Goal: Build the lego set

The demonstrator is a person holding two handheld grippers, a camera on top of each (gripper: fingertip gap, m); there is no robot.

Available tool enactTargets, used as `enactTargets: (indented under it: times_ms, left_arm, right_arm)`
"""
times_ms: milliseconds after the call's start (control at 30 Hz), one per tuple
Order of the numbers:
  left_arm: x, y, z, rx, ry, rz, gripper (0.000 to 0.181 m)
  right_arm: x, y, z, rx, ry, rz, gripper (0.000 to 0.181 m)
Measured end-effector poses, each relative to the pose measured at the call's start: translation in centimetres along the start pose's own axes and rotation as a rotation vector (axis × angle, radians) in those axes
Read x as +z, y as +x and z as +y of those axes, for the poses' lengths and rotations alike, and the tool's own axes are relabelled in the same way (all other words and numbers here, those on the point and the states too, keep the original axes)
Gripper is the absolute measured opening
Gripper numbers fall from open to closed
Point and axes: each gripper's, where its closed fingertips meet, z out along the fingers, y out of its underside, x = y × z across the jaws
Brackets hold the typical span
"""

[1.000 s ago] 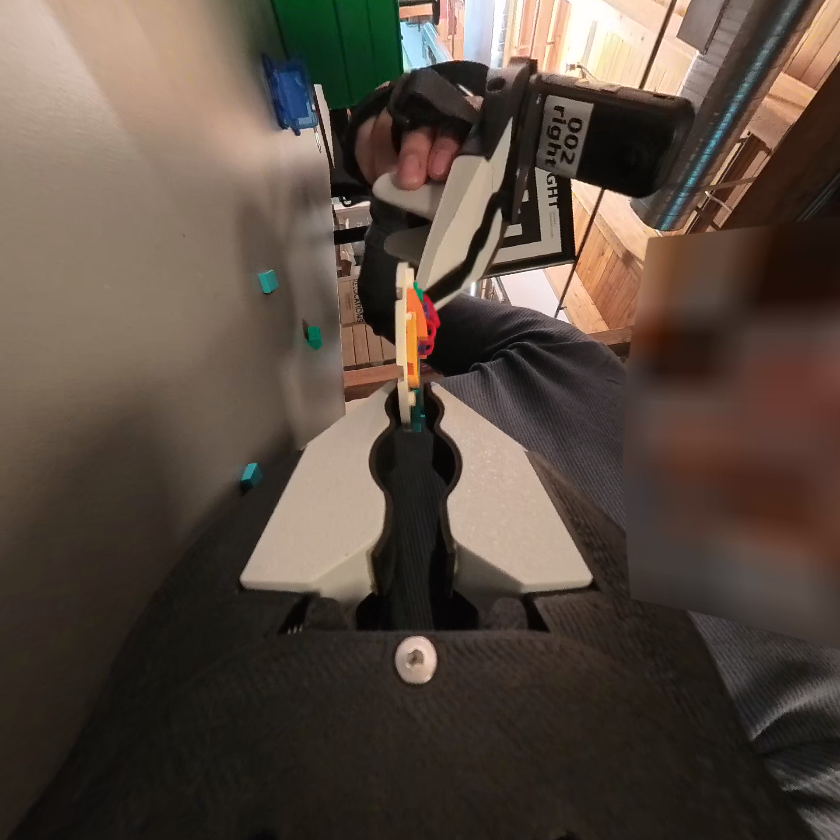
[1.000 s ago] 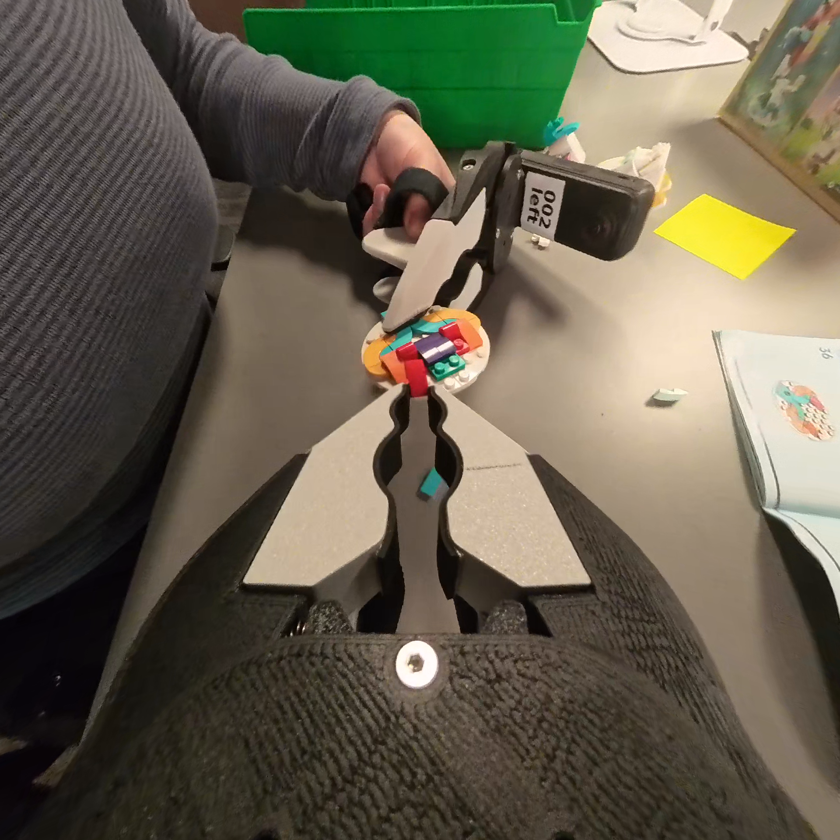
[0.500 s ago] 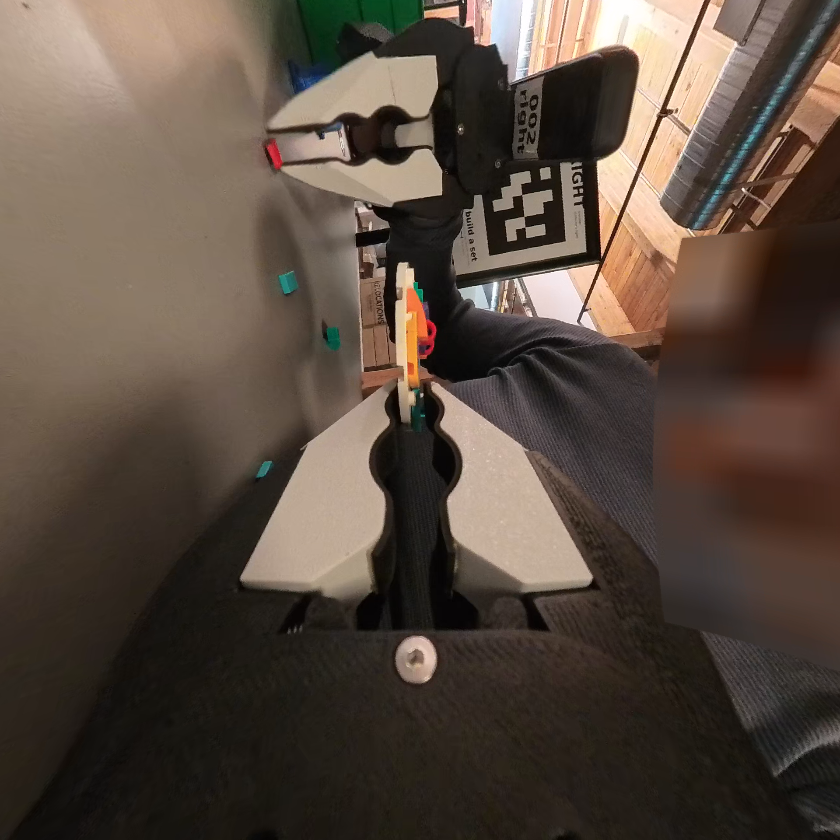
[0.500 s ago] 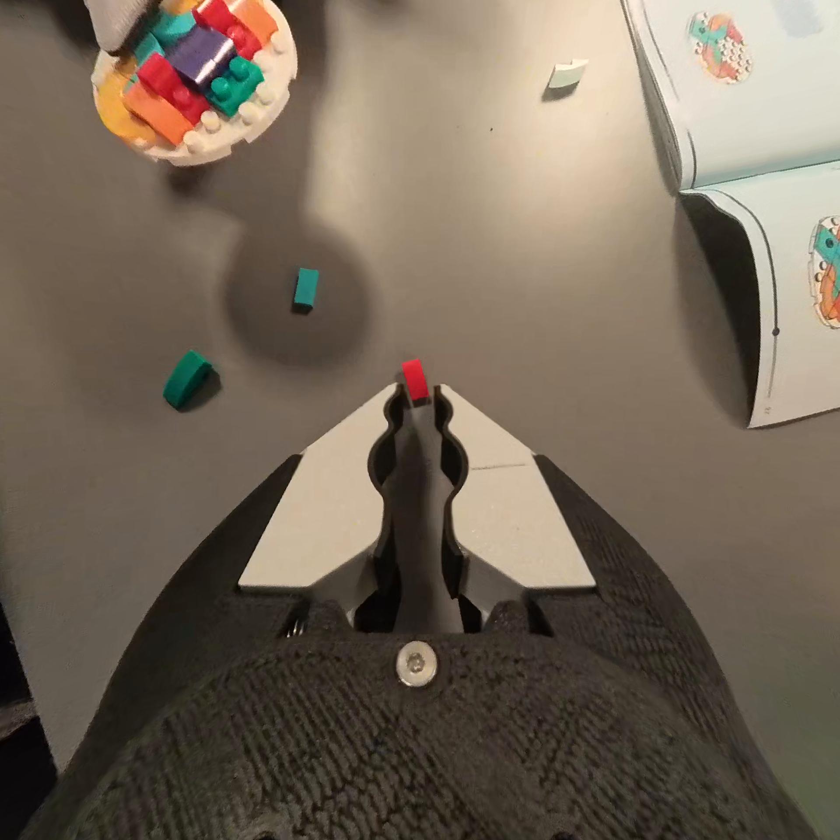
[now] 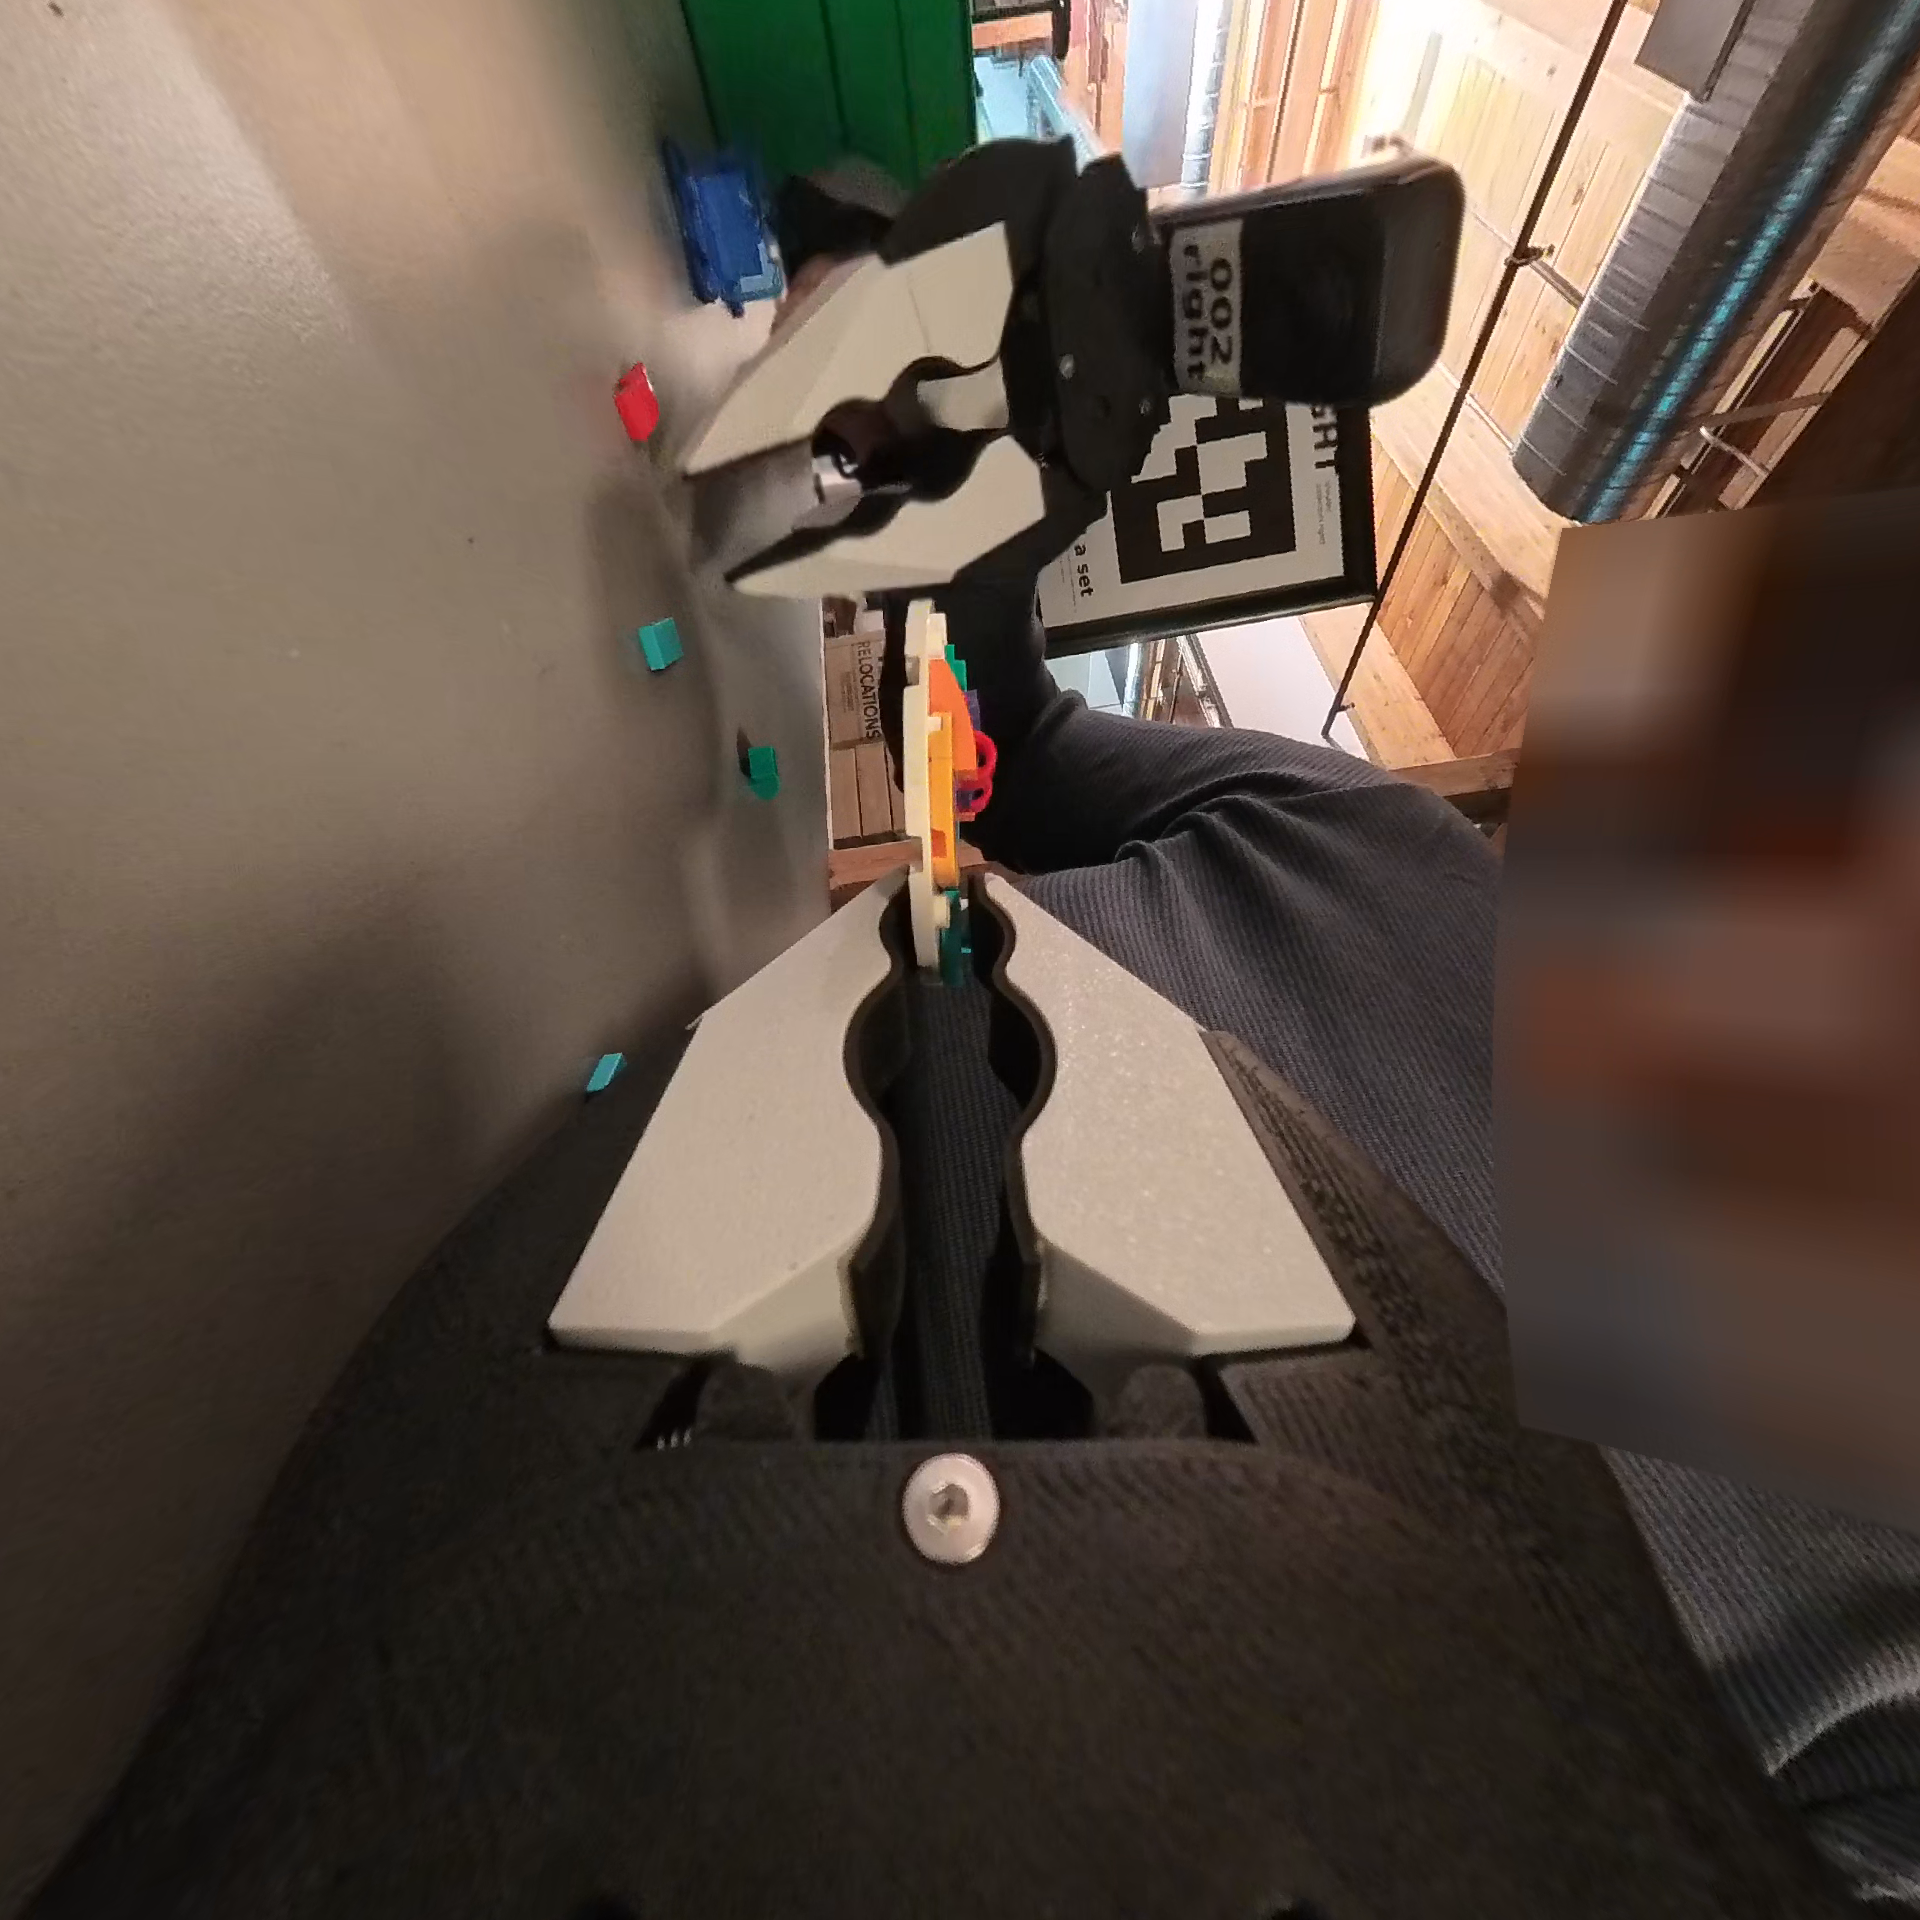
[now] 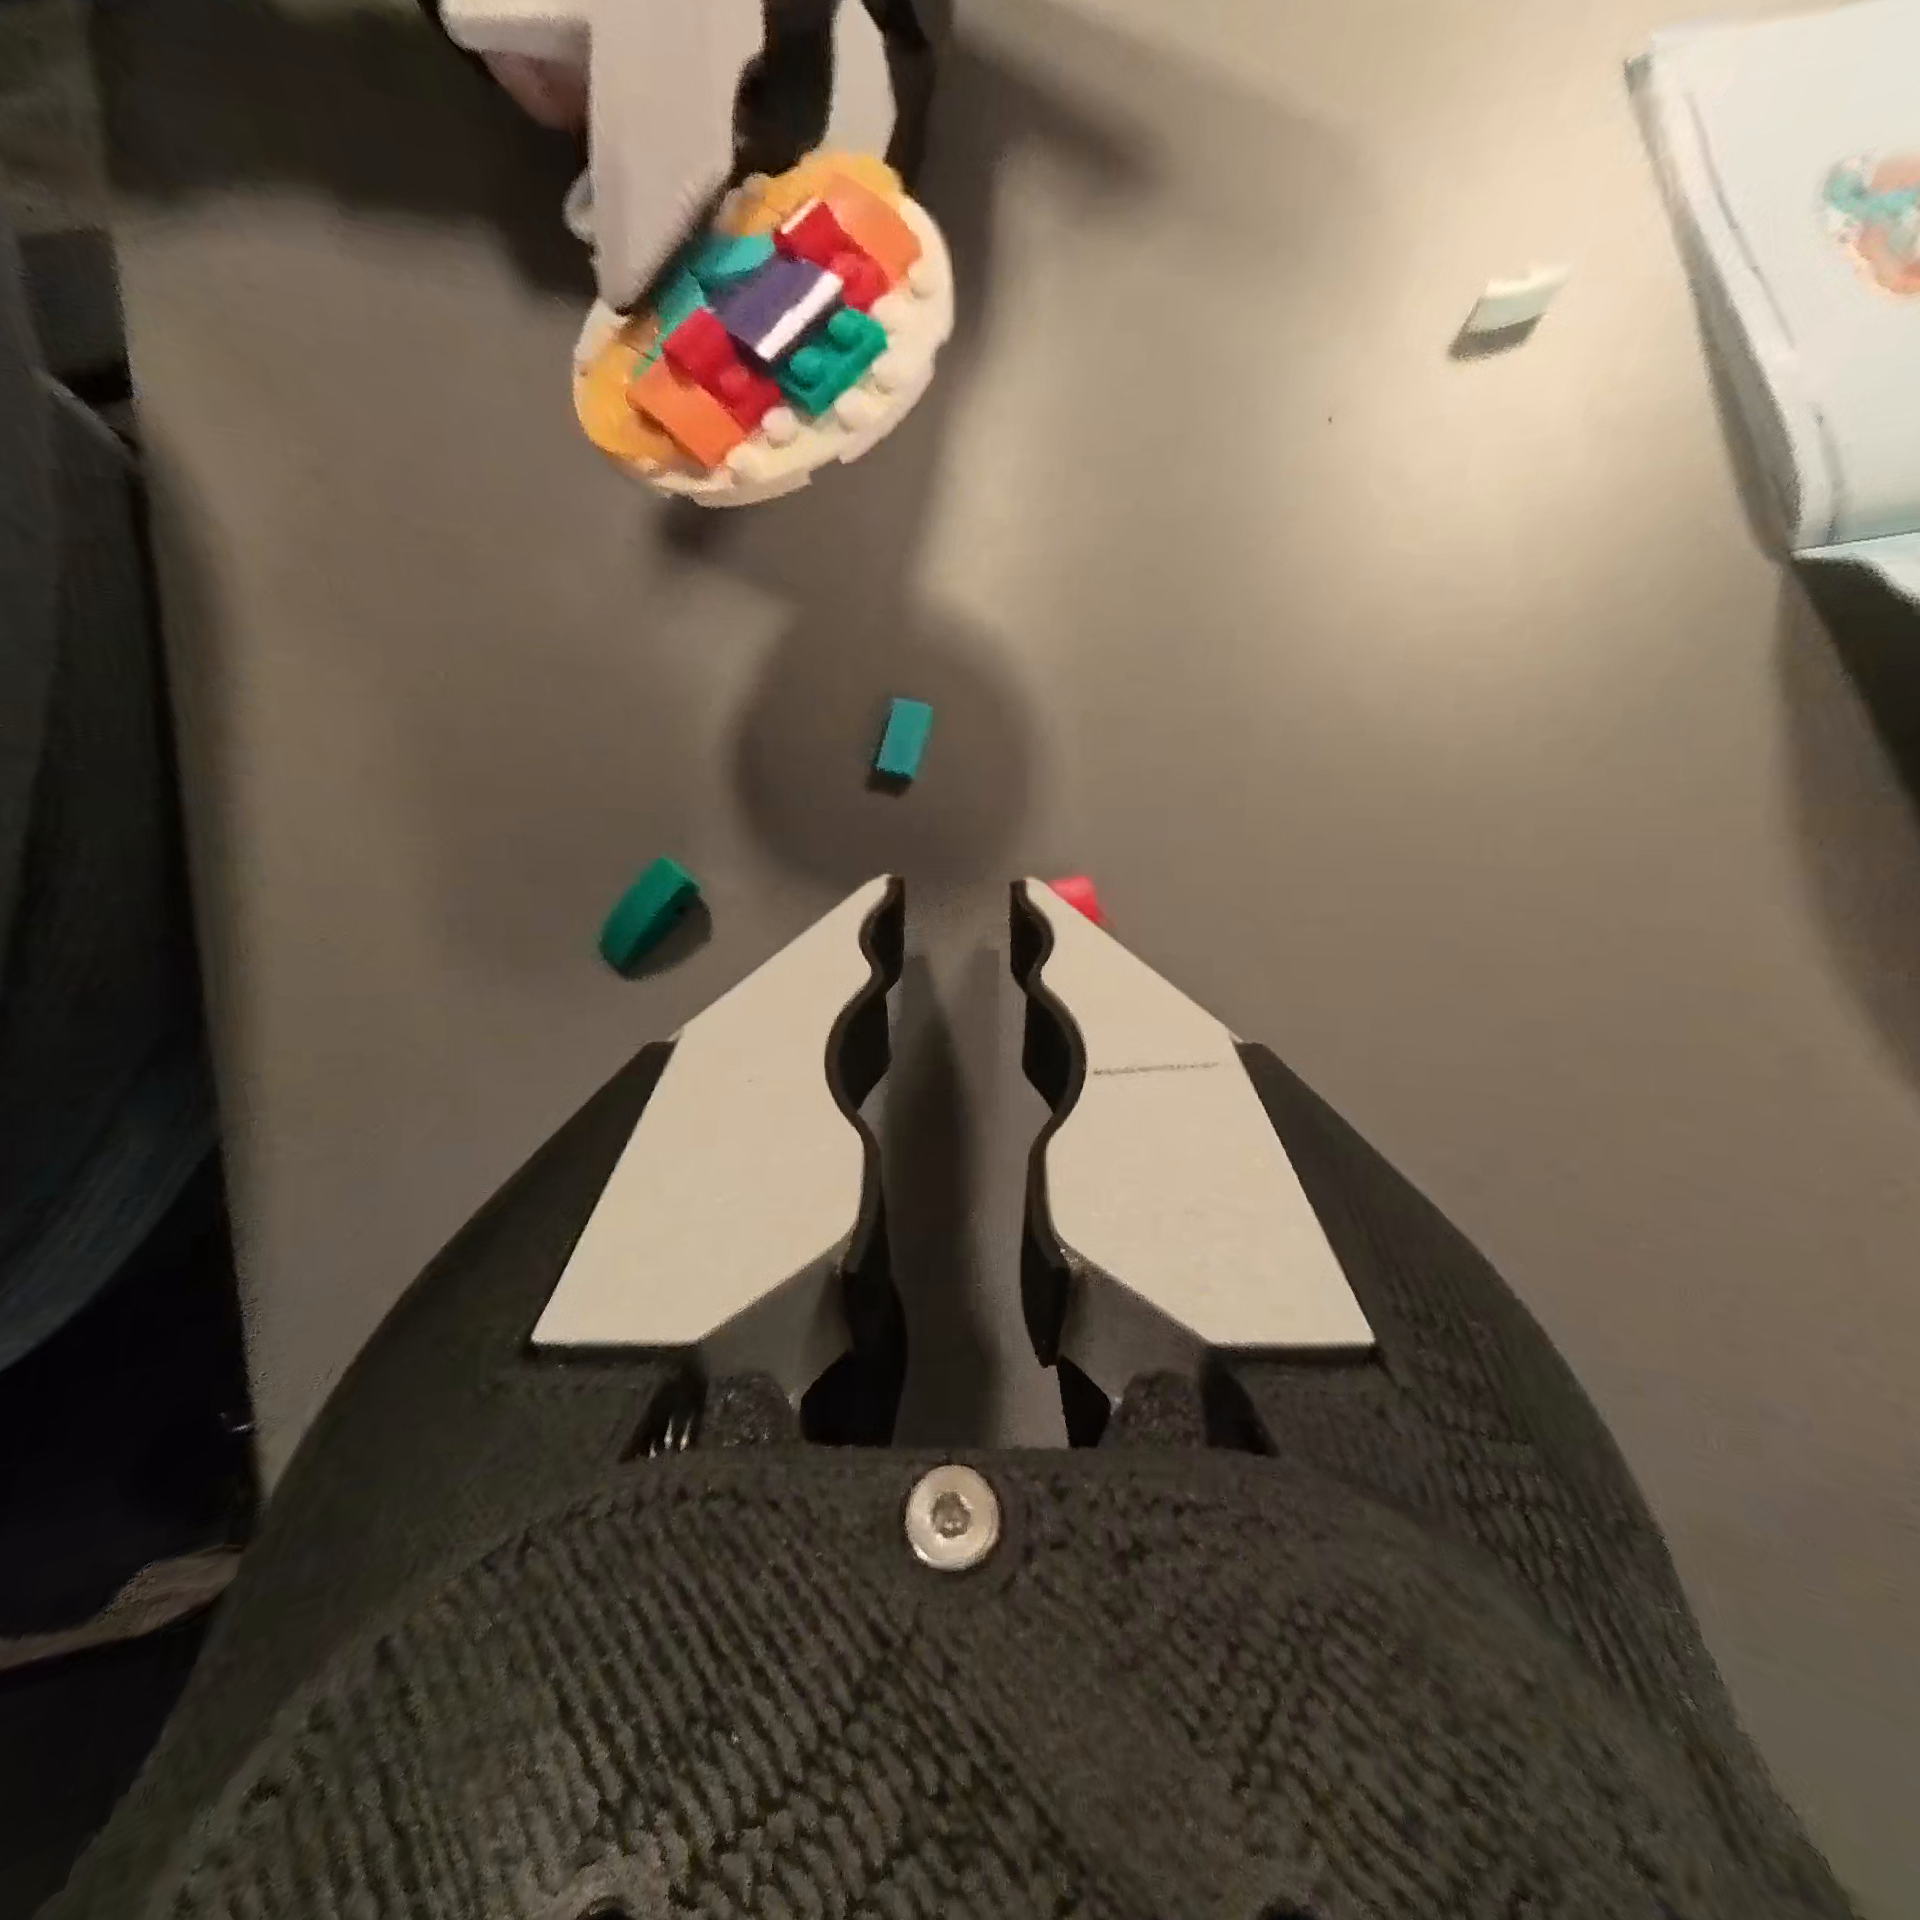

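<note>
My left gripper is shut on the edge of a round white lego plate with orange, red, teal and purple bricks on it, and holds it above the grey table. The plate also shows in the right wrist view, with the left gripper's finger on it. My right gripper is open and empty, just above the table. A small red brick lies on the table by its right fingertip; it also shows in the left wrist view, beside the right gripper.
Two loose teal bricks lie on the table ahead of my right gripper. A pale brick and an open instruction booklet lie at the right. A green bin stands at the back. A person's sleeve is close by. The left gripper's tips are roughly 11 cm from the right gripper's.
My right gripper carried the red brick from the plate down to the table, then opened and let it go. My left gripper still holds the plate.
</note>
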Motion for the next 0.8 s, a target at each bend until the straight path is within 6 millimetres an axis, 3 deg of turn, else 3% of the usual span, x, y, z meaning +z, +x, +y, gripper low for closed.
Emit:
enactTargets:
  times_ms: [133, 433, 500, 633, 800]
  left_arm:
    - [0.0, -0.1, 0.0, 0.001, 0.0, -0.004, 0.007]
    - [0.1, 0.0, 0.1, -0.002, -0.009, -0.001, 0.007]
    - [0.1, 0.0, 0.2, -0.004, -0.013, 0.002, 0.007]
    - [0.2, 0.0, 0.4, -0.006, -0.028, 0.004, 0.007]
    - [0.2, 0.1, 0.4, -0.004, -0.03, 0.007, 0.007]
  right_arm:
    - [-0.6, 1.9, 0.0, -0.074, -0.012, 0.074, 0.019]
    - [0.0, 1.9, 0.6, -0.127, -0.088, 0.009, 0.006]
    - [-0.4, 1.2, -1.1, -0.155, -0.033, -0.029, 0.006]
    - [-1.5, -2.5, -6.8, -0.34, 0.121, -0.164, 0.006]
    - [-0.1, -4.1, -7.8, -0.565, -0.006, -0.196, 0.006]
